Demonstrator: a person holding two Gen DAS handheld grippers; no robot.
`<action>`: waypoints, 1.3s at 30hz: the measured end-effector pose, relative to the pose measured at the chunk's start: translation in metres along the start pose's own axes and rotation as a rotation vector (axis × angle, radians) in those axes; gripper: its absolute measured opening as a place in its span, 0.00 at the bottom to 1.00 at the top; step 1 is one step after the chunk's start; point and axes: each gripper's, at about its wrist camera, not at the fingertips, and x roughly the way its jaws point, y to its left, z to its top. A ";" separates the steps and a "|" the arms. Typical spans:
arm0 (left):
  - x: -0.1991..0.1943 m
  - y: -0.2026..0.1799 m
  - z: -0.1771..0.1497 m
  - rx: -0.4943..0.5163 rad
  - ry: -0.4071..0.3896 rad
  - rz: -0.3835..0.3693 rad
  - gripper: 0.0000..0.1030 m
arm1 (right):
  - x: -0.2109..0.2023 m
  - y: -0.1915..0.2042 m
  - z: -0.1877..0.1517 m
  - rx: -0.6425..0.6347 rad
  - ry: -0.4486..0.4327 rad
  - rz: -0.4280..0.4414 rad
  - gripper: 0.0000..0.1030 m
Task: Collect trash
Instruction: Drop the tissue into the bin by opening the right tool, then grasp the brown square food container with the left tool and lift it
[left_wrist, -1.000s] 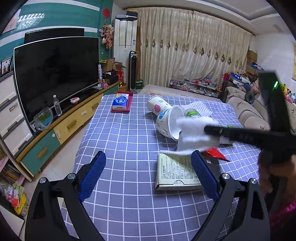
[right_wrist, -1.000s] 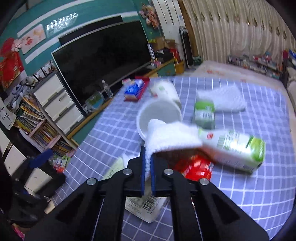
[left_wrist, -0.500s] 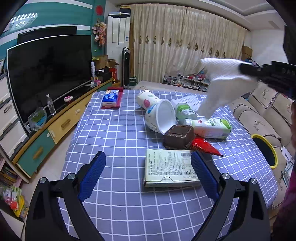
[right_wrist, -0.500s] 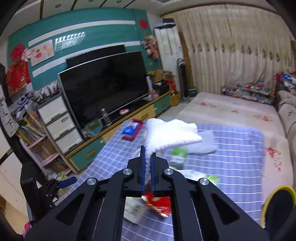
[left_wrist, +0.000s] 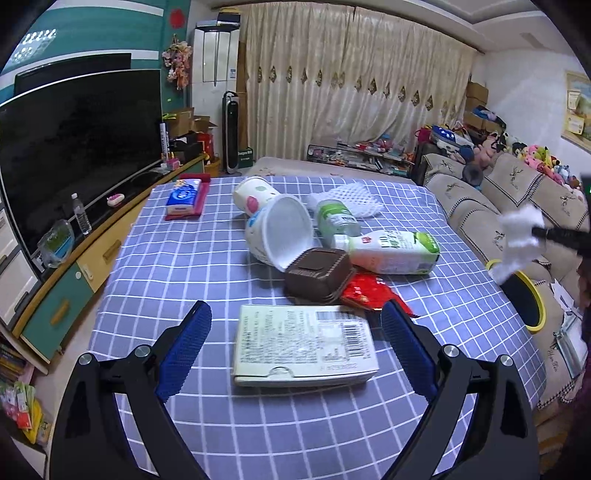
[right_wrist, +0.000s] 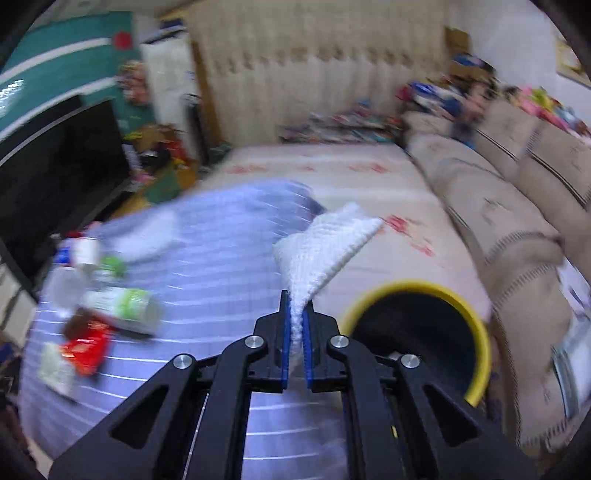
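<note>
My right gripper (right_wrist: 294, 314) is shut on a white foam net sleeve (right_wrist: 325, 243), held in the air just left of a yellow-rimmed bin (right_wrist: 417, 328). In the left wrist view the sleeve (left_wrist: 517, 240) hangs above the bin (left_wrist: 524, 299) beside the table's right edge. My left gripper (left_wrist: 295, 332) is open and empty, low over a flat cardboard box (left_wrist: 303, 343). Behind the box lie a brown clamshell box (left_wrist: 317, 273), a red wrapper (left_wrist: 369, 291), a milk bottle (left_wrist: 391, 251), two paper cups (left_wrist: 277, 236), a green-label bottle (left_wrist: 336, 221) and another white foam net (left_wrist: 347, 195).
A blue checked cloth covers the table (left_wrist: 166, 258). A tissue pack (left_wrist: 184, 192) lies at its far left. A TV stand (left_wrist: 74, 251) runs along the left, a beige sofa (left_wrist: 498, 206) along the right. The right wrist view is motion-blurred.
My right gripper has lifted the foam sleeve off the trash pile and swung it right to the yellow bin. The left gripper has drawn slightly closer to the cardboard box, still open.
</note>
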 end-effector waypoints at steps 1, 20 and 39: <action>0.002 -0.004 0.001 0.003 0.004 0.000 0.89 | 0.009 -0.013 -0.005 0.013 0.020 -0.023 0.07; 0.038 -0.041 0.012 0.060 0.061 0.012 0.89 | 0.123 -0.122 -0.056 0.120 0.232 -0.273 0.13; 0.086 -0.027 0.035 0.118 0.127 -0.040 0.89 | 0.085 -0.091 -0.059 0.095 0.144 -0.221 0.60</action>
